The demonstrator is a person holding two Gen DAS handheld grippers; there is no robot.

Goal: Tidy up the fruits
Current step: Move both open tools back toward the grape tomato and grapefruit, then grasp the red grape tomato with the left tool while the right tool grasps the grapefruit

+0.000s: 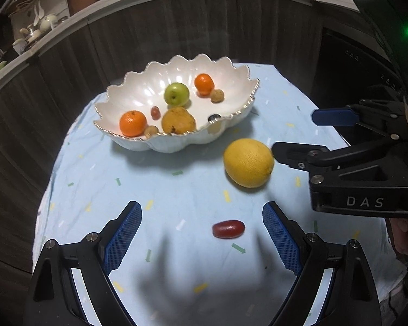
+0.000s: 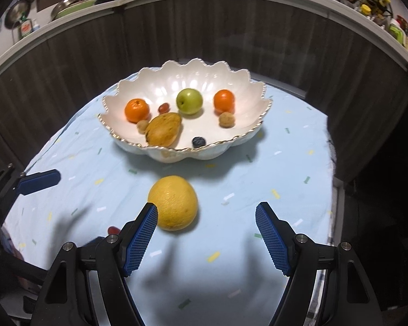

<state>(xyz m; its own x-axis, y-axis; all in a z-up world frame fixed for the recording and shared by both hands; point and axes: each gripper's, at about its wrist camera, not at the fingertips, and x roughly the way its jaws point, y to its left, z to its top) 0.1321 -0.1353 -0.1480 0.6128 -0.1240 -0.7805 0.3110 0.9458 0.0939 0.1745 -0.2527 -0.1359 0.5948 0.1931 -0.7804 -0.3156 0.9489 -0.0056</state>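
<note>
A white scalloped bowl (image 1: 138,142) (image 2: 122,92) sits on the light blue cloth and holds two oranges, a green apple (image 1: 176,94) (image 2: 189,101), a yellow pear (image 1: 178,121) (image 2: 163,129), a blueberry (image 2: 198,142) and small nuts. A large yellow citrus (image 1: 249,162) (image 2: 173,202) lies on the cloth in front of the bowl. A red grape tomato (image 1: 228,228) (image 2: 113,229) lies nearer. My left gripper (image 1: 202,233) is open above the tomato. My right gripper (image 2: 206,235) is open, its left finger beside the citrus; it also shows in the left wrist view (image 1: 293,135).
The table (image 1: 95,190) is round, with its edge close behind the bowl. A dark wood panel wall (image 1: 204,27) curves behind it. A counter above holds pans, bottles and dishes.
</note>
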